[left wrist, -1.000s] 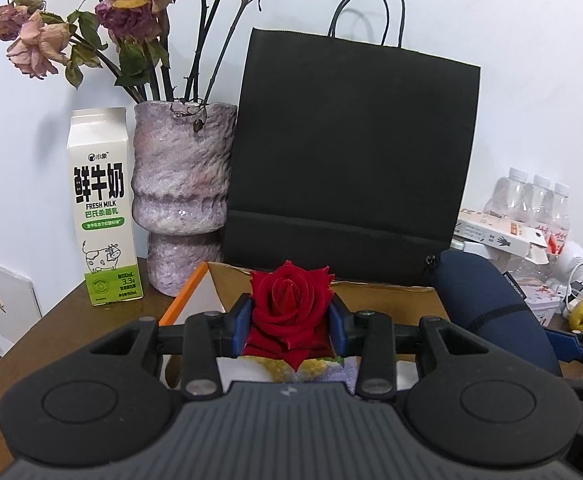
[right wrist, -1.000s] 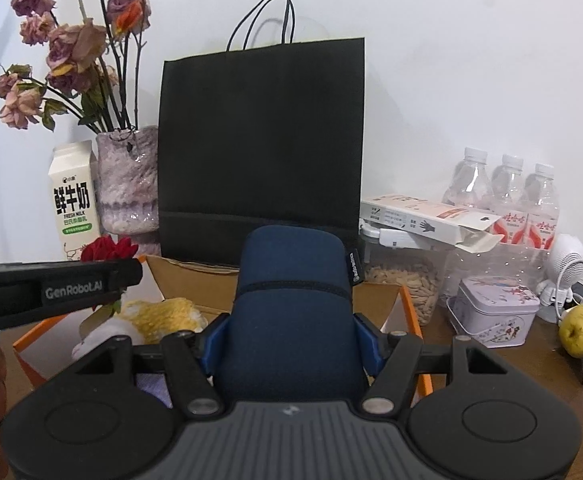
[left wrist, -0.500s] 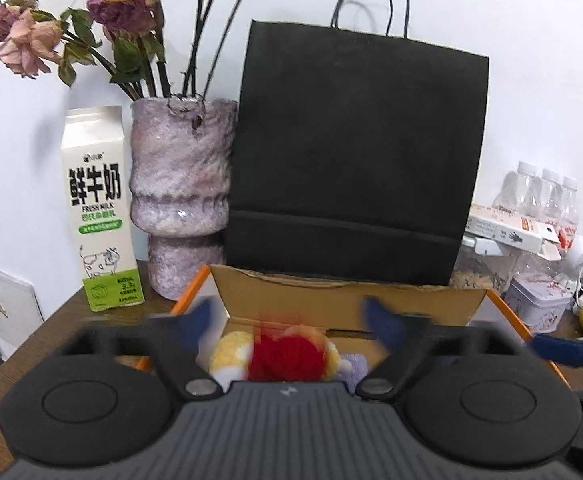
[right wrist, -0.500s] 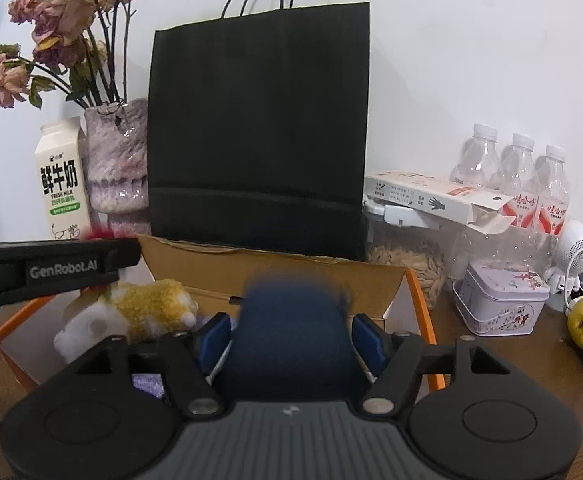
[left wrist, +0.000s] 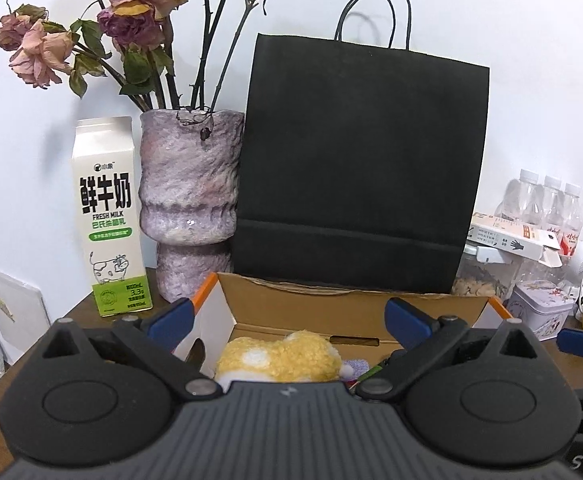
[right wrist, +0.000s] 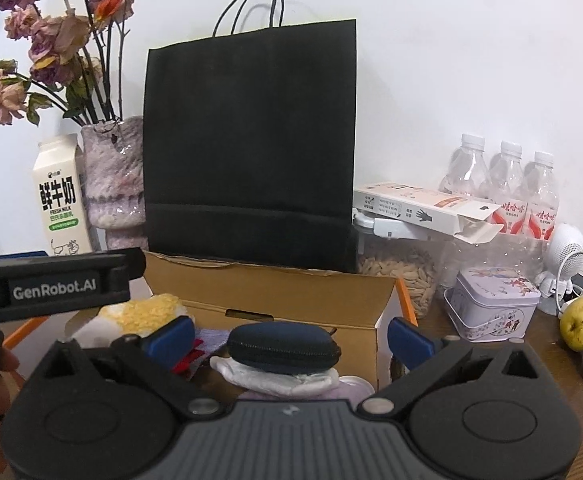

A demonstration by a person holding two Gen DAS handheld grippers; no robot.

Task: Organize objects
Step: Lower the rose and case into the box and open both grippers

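Left gripper [left wrist: 287, 316] spread wide and empty above the fuzzy yellow plush toy [left wrist: 279, 360] in the open cardboard box [left wrist: 331, 312]; right gripper [right wrist: 291, 334] jaws opening, dark-blue zippered pouch [right wrist: 283, 348] lying loose between and below them in that box.

Beside the one black paper bag [right wrist: 251, 144] — three water bottles [right wrist: 503, 184], one milk carton [left wrist: 107, 216], one vase [left wrist: 189, 200]; before it one cardboard box [right wrist: 291, 296] — one apple [right wrist: 581, 322].
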